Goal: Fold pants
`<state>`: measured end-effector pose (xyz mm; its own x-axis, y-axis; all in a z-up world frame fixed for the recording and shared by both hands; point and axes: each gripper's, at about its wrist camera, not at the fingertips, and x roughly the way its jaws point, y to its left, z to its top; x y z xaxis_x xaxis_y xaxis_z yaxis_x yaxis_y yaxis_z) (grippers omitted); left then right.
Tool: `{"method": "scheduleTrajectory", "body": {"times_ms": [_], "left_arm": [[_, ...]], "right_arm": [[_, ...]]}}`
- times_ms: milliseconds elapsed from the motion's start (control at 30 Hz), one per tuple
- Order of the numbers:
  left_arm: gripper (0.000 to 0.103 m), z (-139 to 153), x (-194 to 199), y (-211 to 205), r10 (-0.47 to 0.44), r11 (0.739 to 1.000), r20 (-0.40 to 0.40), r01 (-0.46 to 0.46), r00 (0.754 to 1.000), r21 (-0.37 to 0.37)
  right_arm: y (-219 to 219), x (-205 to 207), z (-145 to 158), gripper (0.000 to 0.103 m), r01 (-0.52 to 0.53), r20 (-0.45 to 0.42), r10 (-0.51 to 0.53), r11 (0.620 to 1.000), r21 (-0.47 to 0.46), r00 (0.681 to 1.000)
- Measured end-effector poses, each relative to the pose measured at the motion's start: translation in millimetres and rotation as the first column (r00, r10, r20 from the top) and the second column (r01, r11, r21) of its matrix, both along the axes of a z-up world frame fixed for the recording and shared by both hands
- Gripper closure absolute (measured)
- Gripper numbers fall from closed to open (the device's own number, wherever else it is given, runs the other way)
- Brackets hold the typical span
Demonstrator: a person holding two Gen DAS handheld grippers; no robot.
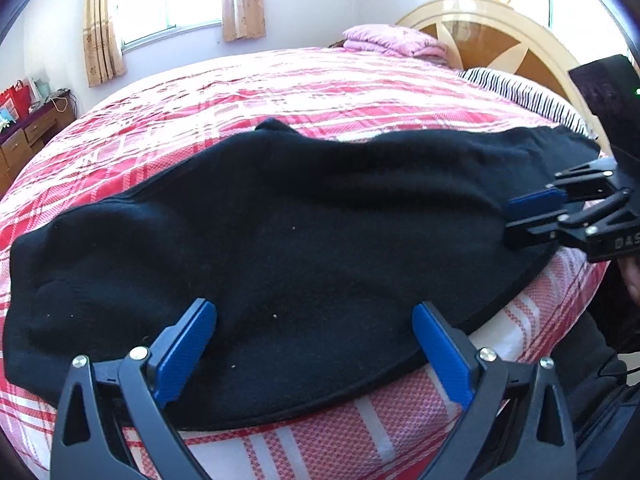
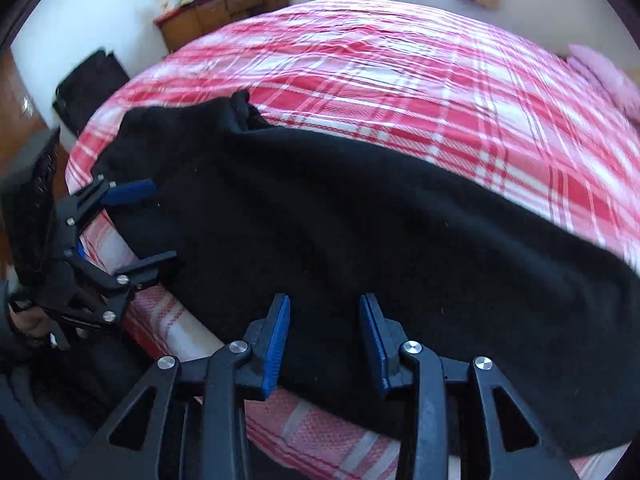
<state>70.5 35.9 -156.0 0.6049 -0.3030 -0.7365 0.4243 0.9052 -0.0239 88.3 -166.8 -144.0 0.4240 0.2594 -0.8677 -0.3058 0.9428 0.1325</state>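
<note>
Black pants (image 1: 280,232) lie stretched along the near edge of a bed with a red and white plaid cover (image 1: 280,92). They also fill the right wrist view (image 2: 360,220). My left gripper (image 1: 314,312) is open, its blue pads over the near hem of the pants. It also shows at the left of the right wrist view (image 2: 160,220). My right gripper (image 2: 324,308) is open over the pants' near edge. In the left wrist view it shows at the right end of the pants (image 1: 508,220), jaws apart.
A pink folded blanket (image 1: 396,40) and a striped pillow (image 1: 520,92) lie by the wooden headboard (image 1: 500,32). A wooden dresser (image 2: 224,12) stands past the foot of the bed. A dark bag (image 2: 92,80) sits by the bed's corner.
</note>
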Motion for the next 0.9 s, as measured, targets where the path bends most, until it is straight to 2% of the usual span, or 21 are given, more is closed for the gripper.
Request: {"method": "scheduleTrajectory", "body": {"times_ms": [167, 333, 567, 667, 733, 800, 867, 900], "left_arm": [[0.002, 2, 2, 2, 0.009, 1.000, -0.014, -0.009, 1.000, -0.001], [0.002, 4, 7, 8, 0.024, 1.000, -0.014, -0.024, 1.000, -0.002], [0.002, 9, 22, 50, 0.144, 0.989, -0.004, -0.144, 0.990, -0.031], [0.002, 5, 28, 61, 0.171, 0.984, -0.025, -0.172, 0.985, -0.039], [0.002, 3, 26, 60, 0.169, 0.985, -0.017, -0.169, 0.985, -0.031], [0.002, 0, 25, 53, 0.160, 0.987, -0.003, -0.160, 0.987, -0.002], [0.002, -1, 22, 48, 0.147, 0.989, 0.005, -0.147, 0.989, 0.008], [0.002, 0, 21, 48, 0.144, 0.989, 0.007, -0.144, 0.989, 0.009]], "right_arm": [[2, 2, 6, 0.065, 0.000, -0.013, 0.000, 1.000, 0.015, 1.000], [28, 35, 26, 0.065, -0.052, 0.018, 0.051, 0.991, 0.122, 0.999], [79, 79, 16, 0.065, -0.156, -0.016, 0.169, 0.938, 0.311, 0.985], [91, 100, -3, 0.065, -0.128, -0.066, 0.163, 0.921, 0.368, 0.985], [91, 110, -16, 0.065, -0.117, -0.075, 0.156, 0.920, 0.374, 0.985], [82, 116, -19, 0.065, -0.110, -0.059, 0.150, 0.895, 0.432, 0.987], [68, 125, -23, 0.065, -0.047, -0.109, 0.121, 0.853, 0.520, 0.987], [61, 125, -18, 0.065, -0.025, -0.108, 0.096, 0.849, 0.527, 0.989]]}}
